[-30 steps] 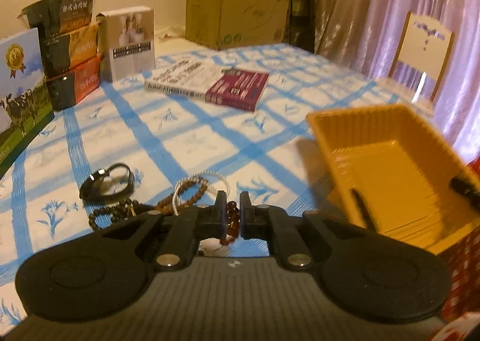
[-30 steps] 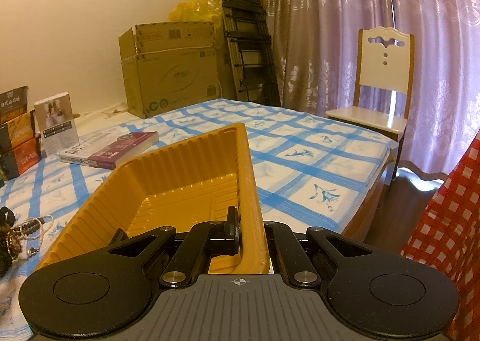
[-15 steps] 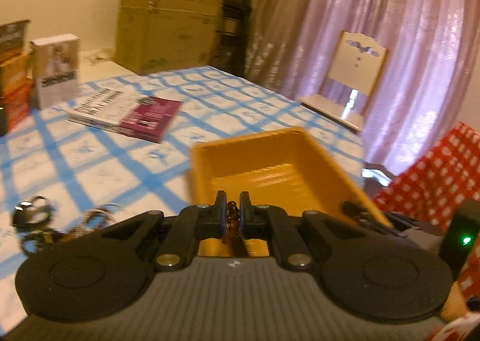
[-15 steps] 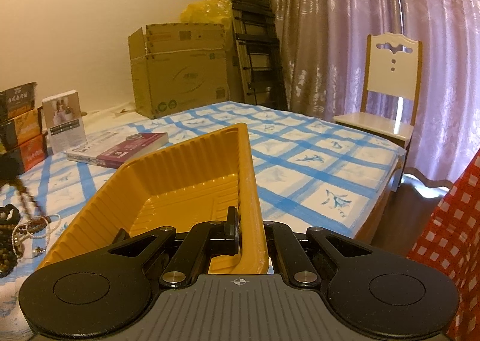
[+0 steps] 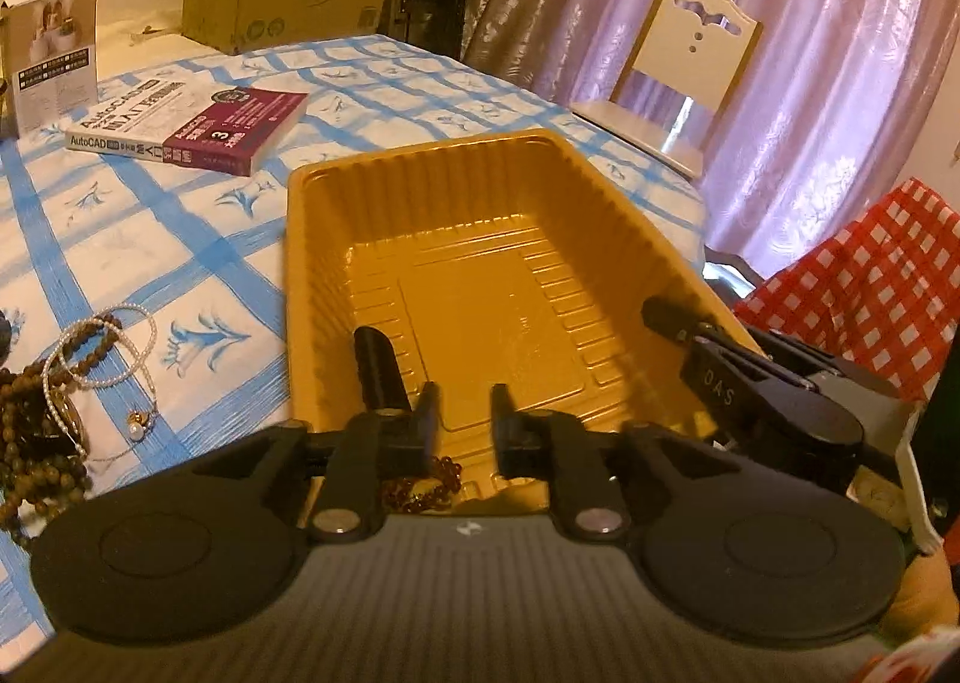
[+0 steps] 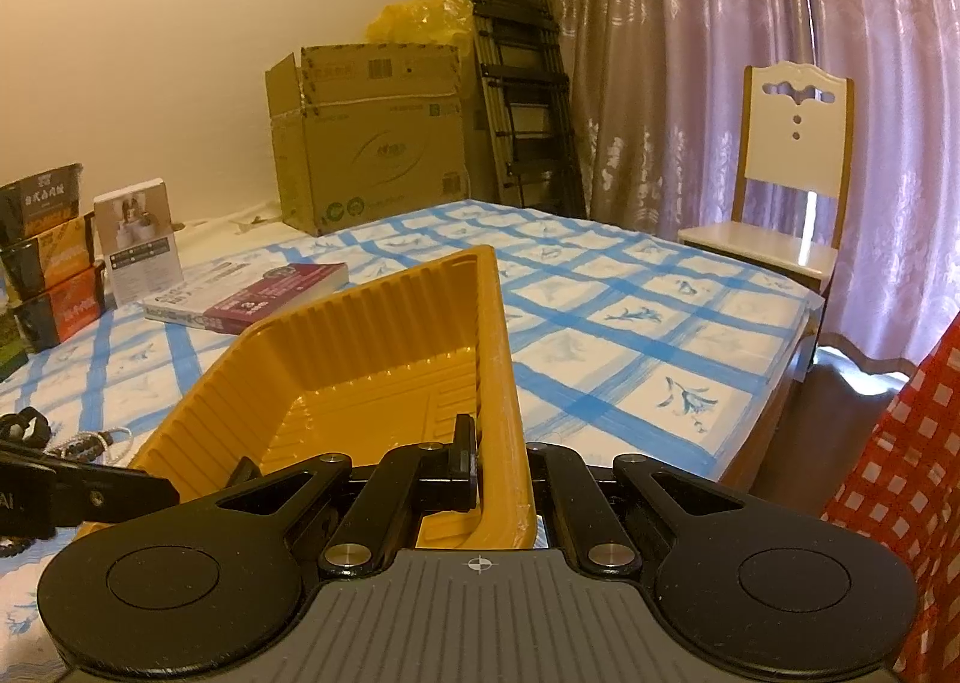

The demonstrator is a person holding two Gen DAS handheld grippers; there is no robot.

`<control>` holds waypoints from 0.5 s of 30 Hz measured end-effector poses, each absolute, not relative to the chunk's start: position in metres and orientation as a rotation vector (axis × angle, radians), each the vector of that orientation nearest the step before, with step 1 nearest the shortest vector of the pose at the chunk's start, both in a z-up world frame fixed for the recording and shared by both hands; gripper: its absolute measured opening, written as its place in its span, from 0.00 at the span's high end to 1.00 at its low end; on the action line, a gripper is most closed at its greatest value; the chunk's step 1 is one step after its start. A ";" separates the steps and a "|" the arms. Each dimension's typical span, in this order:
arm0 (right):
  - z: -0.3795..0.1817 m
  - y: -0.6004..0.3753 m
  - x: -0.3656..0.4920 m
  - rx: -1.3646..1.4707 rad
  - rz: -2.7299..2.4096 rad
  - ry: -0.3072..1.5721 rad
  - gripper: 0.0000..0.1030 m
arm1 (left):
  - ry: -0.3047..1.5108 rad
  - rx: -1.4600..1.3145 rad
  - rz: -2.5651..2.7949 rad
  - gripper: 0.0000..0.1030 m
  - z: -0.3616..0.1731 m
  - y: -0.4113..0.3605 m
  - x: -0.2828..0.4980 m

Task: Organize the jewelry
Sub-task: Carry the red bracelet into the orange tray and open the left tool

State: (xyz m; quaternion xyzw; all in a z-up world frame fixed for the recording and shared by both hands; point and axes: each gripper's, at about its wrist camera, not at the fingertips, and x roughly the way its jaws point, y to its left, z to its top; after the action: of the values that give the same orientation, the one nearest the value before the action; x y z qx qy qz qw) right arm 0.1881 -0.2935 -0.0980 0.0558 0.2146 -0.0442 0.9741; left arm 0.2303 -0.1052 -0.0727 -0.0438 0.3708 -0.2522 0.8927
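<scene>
The left tongs (image 5: 462,404) hang over the near end of the yellow tray (image 5: 480,167), their jaws opening with nothing between them; the reddish bead bracelet (image 5: 423,488) lies on the tray floor just beneath; the right tongs (image 6: 501,452) are clamped on the tray's near right wall; more beads and pearls (image 5: 66,383) lie on the table (image 5: 180,239) to the tray's left.

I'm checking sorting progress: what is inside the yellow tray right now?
Inside the yellow tray, only a reddish-brown bead bracelet shows, at the near end below the opening left gripper. The gripper body covers the tray's nearest edge.
</scene>
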 end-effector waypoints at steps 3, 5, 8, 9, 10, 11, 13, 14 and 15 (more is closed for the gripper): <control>-0.098 -0.293 0.188 0.114 -0.091 0.434 0.97 | 0.752 -0.088 -0.514 0.78 -0.070 -0.099 0.225; -0.099 -0.294 0.187 0.117 -0.092 0.437 0.97 | 0.738 -0.098 -0.504 0.76 -0.066 -0.092 0.221; -0.099 -0.295 0.187 0.120 -0.096 0.438 0.97 | 0.710 -0.121 -0.477 0.73 -0.059 -0.076 0.215; -0.099 -0.295 0.187 0.119 -0.099 0.437 0.97 | 0.701 -0.128 -0.467 0.72 -0.056 -0.070 0.213; -0.098 -0.296 0.186 0.118 -0.103 0.435 0.97 | 0.693 -0.133 -0.455 0.72 -0.053 -0.063 0.211; -0.098 -0.297 0.186 0.117 -0.107 0.435 0.97 | 0.686 -0.135 -0.438 0.72 -0.051 -0.057 0.209; -0.099 -0.300 0.185 0.121 -0.113 0.437 0.97 | 0.674 -0.119 -0.387 0.69 -0.048 -0.043 0.205; -0.099 -0.301 0.185 0.122 -0.117 0.437 0.97 | 0.670 -0.106 -0.366 0.69 -0.048 -0.038 0.204; -0.099 -0.301 0.185 0.123 -0.120 0.437 0.97 | 0.671 -0.092 -0.345 0.69 -0.049 -0.033 0.203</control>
State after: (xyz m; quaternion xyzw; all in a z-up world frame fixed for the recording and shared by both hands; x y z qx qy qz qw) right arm 0.1847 -0.3013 -0.0990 0.0608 0.2167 -0.0595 0.9725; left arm 0.2031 -0.0326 -0.0493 -0.0450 0.3276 -0.1682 0.9286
